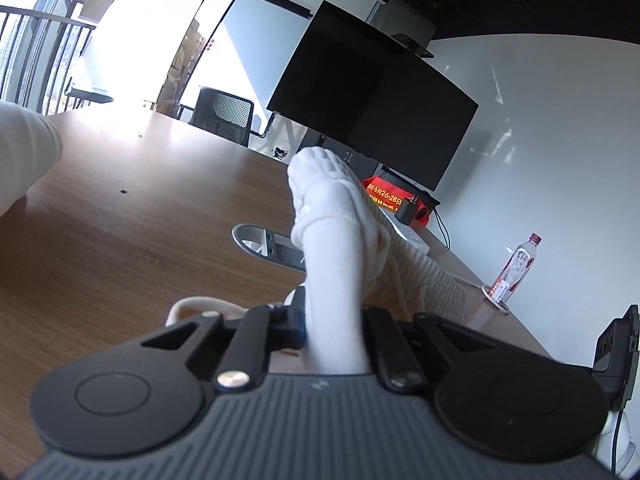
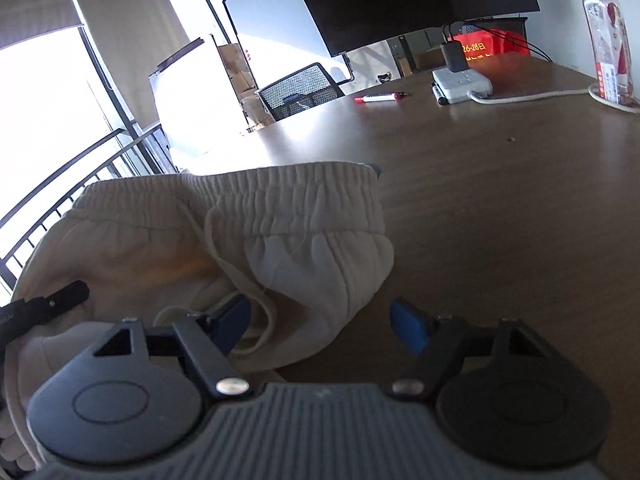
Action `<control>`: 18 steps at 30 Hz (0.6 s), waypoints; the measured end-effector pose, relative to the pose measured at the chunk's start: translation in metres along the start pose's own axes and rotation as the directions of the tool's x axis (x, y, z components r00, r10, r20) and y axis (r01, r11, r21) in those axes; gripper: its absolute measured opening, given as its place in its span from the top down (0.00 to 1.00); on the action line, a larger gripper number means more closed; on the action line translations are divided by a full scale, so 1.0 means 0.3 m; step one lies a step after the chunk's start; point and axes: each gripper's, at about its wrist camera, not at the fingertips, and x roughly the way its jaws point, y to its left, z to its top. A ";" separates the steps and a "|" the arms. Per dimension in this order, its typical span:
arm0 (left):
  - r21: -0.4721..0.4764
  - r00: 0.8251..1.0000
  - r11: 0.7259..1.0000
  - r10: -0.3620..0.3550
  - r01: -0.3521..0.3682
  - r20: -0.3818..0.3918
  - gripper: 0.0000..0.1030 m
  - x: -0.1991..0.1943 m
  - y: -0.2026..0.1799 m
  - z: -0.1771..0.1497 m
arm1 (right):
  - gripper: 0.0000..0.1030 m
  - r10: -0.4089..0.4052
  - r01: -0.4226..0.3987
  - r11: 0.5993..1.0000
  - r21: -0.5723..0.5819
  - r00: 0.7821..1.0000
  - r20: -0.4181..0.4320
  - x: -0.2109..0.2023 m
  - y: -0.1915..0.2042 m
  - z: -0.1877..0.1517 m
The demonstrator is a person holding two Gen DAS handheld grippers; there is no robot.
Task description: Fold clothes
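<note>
Cream sweatpants (image 2: 280, 240) with an elastic waistband and a drawstring lie on the brown wooden table (image 2: 500, 220). In the left wrist view my left gripper (image 1: 334, 332) is shut on a bunched fold of the cream fabric (image 1: 336, 240), which stands up between the jaws. In the right wrist view my right gripper (image 2: 322, 324) is open, its blue pads (image 2: 410, 326) spread over the pants' near edge. The left pad touches the cloth by the drawstring. The other gripper's black finger (image 2: 60, 296) shows at the left on the fabric.
A water bottle (image 2: 608, 36) stands at the table's far right, with a white power strip (image 2: 462, 80) and cable beside it, and a red marker (image 2: 378, 98). A metal cable grommet (image 1: 268, 244) is set in the table. A black monitor (image 1: 372, 96), office chair (image 1: 224, 114) and whiteboards stand beyond.
</note>
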 end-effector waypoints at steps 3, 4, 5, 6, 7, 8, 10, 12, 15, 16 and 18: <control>0.001 0.999 1.000 -0.013 0.013 0.038 0.94 -0.018 -0.007 0.008 | 0.67 -0.024 0.024 1.000 -0.017 0.999 -0.026 0.034 0.013 0.011; 0.000 0.999 1.000 -0.015 0.015 0.051 0.94 -0.025 -0.010 0.011 | 0.85 -0.035 0.034 0.999 -0.026 0.999 -0.019 0.037 0.021 0.015; 0.001 0.998 1.000 -0.014 0.014 0.062 0.94 -0.030 -0.015 0.014 | 0.91 -0.045 0.045 0.998 -0.037 0.999 0.009 0.034 0.037 0.019; 0.008 0.997 1.000 0.001 -0.002 0.072 0.95 -0.035 -0.023 0.015 | 0.92 -0.055 0.057 0.997 -0.049 0.998 0.037 0.031 0.052 0.023; 0.016 0.996 1.000 0.020 -0.021 0.083 0.95 -0.039 -0.032 0.016 | 0.93 -0.069 0.074 0.995 -0.065 0.995 0.069 0.020 0.070 0.030; 0.026 0.995 0.999 0.025 -0.028 0.096 0.95 -0.044 -0.042 0.015 | 0.93 -0.091 0.101 0.991 -0.089 0.989 0.114 -0.010 0.097 0.045; 0.042 0.992 0.999 0.016 -0.022 0.122 0.95 -0.056 -0.059 0.013 | 0.94 -0.128 0.160 0.978 -0.135 0.967 0.220 -0.090 0.158 0.091; 0.054 0.988 0.999 -0.017 0.008 0.153 0.95 -0.074 -0.072 0.010 | 0.94 -0.146 0.225 0.958 -0.178 0.917 0.372 -0.219 0.231 0.140; 0.084 0.970 0.995 -0.076 0.058 0.232 0.95 -0.118 -0.097 0.010 | 0.94 -0.105 0.290 0.930 -0.225 0.797 0.595 -0.421 0.346 0.183; 0.095 0.961 0.993 -0.096 0.073 0.259 0.95 -0.133 -0.105 0.010 | 0.94 -0.073 0.310 0.919 -0.245 0.744 0.665 -0.490 0.386 0.183; 0.111 0.944 0.992 -0.097 0.064 0.316 0.95 -0.161 -0.124 0.012 | 0.94 -0.018 0.318 0.903 -0.289 0.701 0.713 -0.556 0.440 0.171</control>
